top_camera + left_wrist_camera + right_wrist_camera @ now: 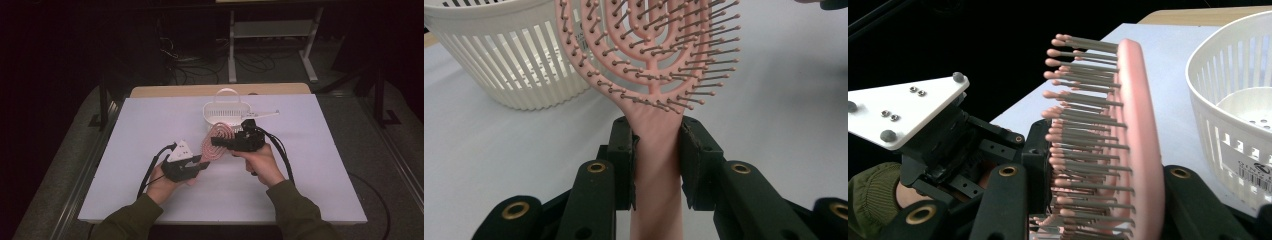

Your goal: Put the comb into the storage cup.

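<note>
A pink hairbrush [218, 136] with a vented head and grey bristles hangs above the white table [150, 125], held between both grippers. My left gripper [197, 165] is shut on its handle; in the left gripper view the handle [657, 165] is pinched between the black pads [623, 150], and the head [659, 60] rises ahead. My right gripper [220, 141] comes in from the right and is shut on the brush head. In the right gripper view the head [1138, 125] stands edge-on between the jaws. The left gripper [963, 150] lies just beyond.
A white slatted basket [226, 105] with a loop handle stands just behind the brush, near the table's far edge. A slim white object [262, 115] pokes out on its right. Dark floor, cables and a rack leg lie beyond the table.
</note>
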The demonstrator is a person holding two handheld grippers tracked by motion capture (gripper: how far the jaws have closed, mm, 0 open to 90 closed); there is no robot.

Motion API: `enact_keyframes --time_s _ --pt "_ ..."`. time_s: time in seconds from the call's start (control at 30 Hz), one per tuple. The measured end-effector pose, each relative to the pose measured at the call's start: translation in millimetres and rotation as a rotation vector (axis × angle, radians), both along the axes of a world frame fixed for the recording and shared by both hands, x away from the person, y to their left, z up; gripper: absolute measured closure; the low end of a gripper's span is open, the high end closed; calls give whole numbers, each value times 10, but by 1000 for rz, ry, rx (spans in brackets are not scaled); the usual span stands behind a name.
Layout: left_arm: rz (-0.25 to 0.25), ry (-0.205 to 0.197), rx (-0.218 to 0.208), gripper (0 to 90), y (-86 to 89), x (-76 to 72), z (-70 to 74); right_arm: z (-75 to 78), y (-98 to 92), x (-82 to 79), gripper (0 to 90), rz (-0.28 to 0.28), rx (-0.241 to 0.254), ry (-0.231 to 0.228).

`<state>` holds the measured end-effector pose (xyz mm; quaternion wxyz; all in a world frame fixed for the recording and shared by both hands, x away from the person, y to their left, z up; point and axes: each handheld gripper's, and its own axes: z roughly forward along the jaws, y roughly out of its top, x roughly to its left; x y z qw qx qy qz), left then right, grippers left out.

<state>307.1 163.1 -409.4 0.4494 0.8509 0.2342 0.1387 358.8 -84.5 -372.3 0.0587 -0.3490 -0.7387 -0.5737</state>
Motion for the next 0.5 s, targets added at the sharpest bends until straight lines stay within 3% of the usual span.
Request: enact_keyframes --time_s 0.5 --pt "-13 4 -7 689 17 12 2 4 -1 -7 628 2 14 2"
